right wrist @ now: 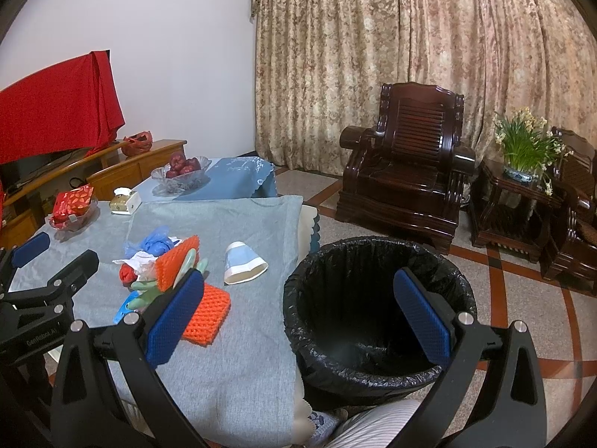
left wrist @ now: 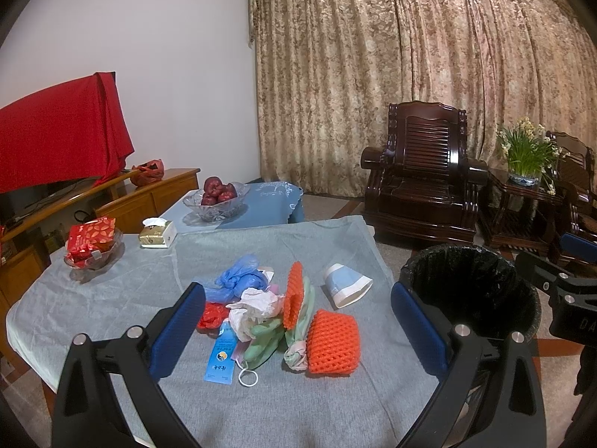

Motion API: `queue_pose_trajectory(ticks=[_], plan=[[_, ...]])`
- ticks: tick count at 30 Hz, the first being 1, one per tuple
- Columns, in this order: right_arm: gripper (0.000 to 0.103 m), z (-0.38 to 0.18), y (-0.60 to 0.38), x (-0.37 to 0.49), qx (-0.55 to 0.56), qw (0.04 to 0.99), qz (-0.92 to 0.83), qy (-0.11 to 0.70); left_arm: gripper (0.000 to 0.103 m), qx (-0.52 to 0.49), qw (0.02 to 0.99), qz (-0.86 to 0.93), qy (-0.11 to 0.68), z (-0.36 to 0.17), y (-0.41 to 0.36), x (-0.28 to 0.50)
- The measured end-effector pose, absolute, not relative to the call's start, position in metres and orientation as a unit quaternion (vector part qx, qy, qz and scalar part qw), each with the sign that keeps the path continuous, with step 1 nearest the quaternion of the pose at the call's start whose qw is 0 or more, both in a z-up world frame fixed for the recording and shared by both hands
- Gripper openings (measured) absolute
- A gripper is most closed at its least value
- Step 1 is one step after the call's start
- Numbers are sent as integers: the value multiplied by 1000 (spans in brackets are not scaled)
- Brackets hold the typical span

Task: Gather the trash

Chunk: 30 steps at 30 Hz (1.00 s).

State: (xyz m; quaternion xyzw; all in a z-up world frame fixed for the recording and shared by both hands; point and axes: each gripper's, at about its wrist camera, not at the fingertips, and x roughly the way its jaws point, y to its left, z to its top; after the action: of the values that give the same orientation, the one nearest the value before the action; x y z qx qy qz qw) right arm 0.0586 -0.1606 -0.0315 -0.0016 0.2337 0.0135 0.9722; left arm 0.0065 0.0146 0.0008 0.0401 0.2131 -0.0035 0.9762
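A heap of trash lies on the grey tablecloth (left wrist: pixel 112 298): a blue plastic bag (left wrist: pixel 238 276), crumpled paper (left wrist: pixel 253 306), two orange foam nets (left wrist: pixel 332 343) (left wrist: pixel 293 295), green wrappers, a blue packet (left wrist: pixel 222 358), a red scrap (left wrist: pixel 211 315) and a tipped paper cup (left wrist: pixel 347 285). My left gripper (left wrist: pixel 298 328) hovers open above the heap, holding nothing. My right gripper (right wrist: pixel 298 310) is open and empty over the near rim of the black-lined bin (right wrist: pixel 377 310), which stands on the floor right of the table. The cup (right wrist: pixel 244 263) and a net (right wrist: pixel 207 317) also show in the right wrist view.
At the table's far left stand a glass dish with red packets (left wrist: pixel 91 246) and a tissue box (left wrist: pixel 158 233). A bowl of apples (left wrist: pixel 216 198) sits on a blue-covered stand behind. A dark wooden armchair (left wrist: pixel 421 175) and a side table with flowers (left wrist: pixel 522 171) are to the right.
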Motion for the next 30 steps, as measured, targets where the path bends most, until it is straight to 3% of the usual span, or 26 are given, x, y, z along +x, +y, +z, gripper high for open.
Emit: queue_pose_trajectory(ticks=[30], plan=[[98, -33, -160, 59, 0, 972, 14, 235, 97, 40, 976, -3, 213, 1, 15, 7]])
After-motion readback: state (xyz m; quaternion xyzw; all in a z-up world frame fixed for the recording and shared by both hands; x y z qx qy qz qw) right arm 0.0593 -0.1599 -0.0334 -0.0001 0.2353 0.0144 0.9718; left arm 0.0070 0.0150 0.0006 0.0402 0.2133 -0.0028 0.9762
